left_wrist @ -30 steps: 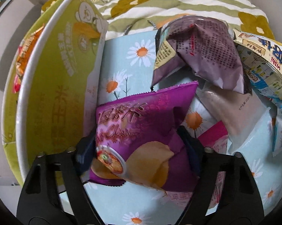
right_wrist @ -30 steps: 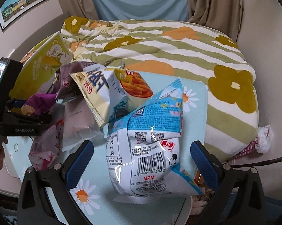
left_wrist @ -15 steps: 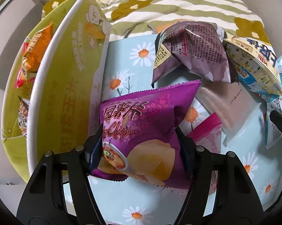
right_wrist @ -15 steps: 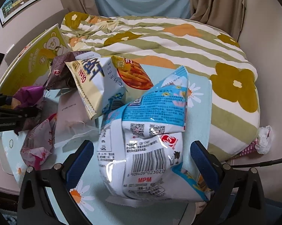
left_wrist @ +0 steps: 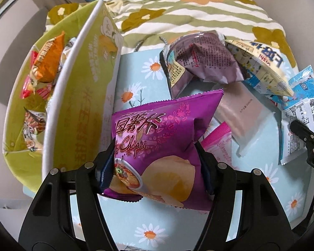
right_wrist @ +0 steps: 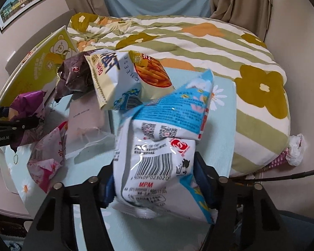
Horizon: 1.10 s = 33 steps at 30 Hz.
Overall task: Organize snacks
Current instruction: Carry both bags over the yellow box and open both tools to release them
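Observation:
My left gripper (left_wrist: 154, 163) is shut on a purple chips bag (left_wrist: 163, 133) and holds it above the daisy-print cloth (left_wrist: 136, 215), beside the yellow-green box (left_wrist: 81, 96). The box holds several snack bags (left_wrist: 48, 62). My right gripper (right_wrist: 154, 179) is shut on a white and blue snack bag (right_wrist: 163, 146) near the cloth's right side. The purple bag (right_wrist: 28, 104) and left gripper also show at the left edge of the right wrist view.
A dark purple bag (left_wrist: 200, 60), a cheese-stick bag (left_wrist: 259, 67), a beige packet (left_wrist: 242, 115) and a pink packet (left_wrist: 219, 142) lie on the cloth. A striped flower duvet (right_wrist: 198, 41) lies behind. A tissue (right_wrist: 295, 149) sits at the right.
My left gripper has lifted the purple chips bag higher, so the inside of the box shows. My right gripper has closed from open onto the white and blue bag.

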Each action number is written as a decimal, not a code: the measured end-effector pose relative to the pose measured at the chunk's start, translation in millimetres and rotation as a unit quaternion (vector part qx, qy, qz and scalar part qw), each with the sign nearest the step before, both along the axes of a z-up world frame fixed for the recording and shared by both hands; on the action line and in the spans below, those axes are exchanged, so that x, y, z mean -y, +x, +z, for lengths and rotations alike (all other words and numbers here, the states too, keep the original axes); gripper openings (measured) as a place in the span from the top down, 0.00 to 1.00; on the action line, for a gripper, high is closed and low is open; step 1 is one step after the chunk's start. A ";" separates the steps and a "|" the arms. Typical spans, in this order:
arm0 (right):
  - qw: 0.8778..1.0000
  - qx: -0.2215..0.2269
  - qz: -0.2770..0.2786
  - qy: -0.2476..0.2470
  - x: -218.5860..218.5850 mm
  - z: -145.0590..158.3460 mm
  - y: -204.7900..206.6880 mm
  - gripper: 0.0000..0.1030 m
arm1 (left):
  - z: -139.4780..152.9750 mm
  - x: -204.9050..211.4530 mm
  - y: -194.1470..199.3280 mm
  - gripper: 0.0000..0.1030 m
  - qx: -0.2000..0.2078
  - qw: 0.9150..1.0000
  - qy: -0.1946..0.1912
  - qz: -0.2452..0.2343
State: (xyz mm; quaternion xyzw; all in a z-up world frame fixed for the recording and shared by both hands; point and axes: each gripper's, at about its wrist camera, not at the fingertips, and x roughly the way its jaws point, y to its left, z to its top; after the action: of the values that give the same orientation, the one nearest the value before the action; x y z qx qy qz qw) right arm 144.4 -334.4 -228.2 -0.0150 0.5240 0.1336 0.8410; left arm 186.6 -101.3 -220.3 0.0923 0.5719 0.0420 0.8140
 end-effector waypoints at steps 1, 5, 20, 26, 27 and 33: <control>1.000 0.002 -0.002 0.001 0.7 2.7 -3.0 0.43 | 3.7 0.0 -2.3 0.37 0.004 1.000 -0.002 0.000; 1.000 0.009 -0.010 0.001 3.2 15.1 -12.3 0.43 | 16.9 -0.3 -10.9 0.37 0.017 1.000 -0.010 -0.001; 0.997 0.071 -0.023 0.012 -12.5 111.2 -30.3 0.43 | 121.7 -12.2 -39.4 0.37 0.122 0.990 -0.070 -0.011; 0.994 0.102 -0.006 0.039 -63.4 146.3 -26.7 0.43 | 161.7 -57.9 -41.3 0.37 0.164 0.984 -0.070 -0.014; 0.993 0.107 -0.004 0.043 -72.6 151.0 -26.3 0.43 | 167.3 -69.5 -40.0 0.37 0.169 0.983 -0.069 -0.013; 0.989 0.128 0.021 0.075 -153.1 176.3 -11.4 0.43 | 183.4 -138.9 -26.5 0.37 0.183 0.981 -0.058 0.000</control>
State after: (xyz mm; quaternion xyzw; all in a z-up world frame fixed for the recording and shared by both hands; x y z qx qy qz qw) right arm 133.1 -181.3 -52.0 0.0199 0.4004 0.1867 0.8969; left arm 160.1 37.6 -36.9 0.0350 0.4144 0.0251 0.9091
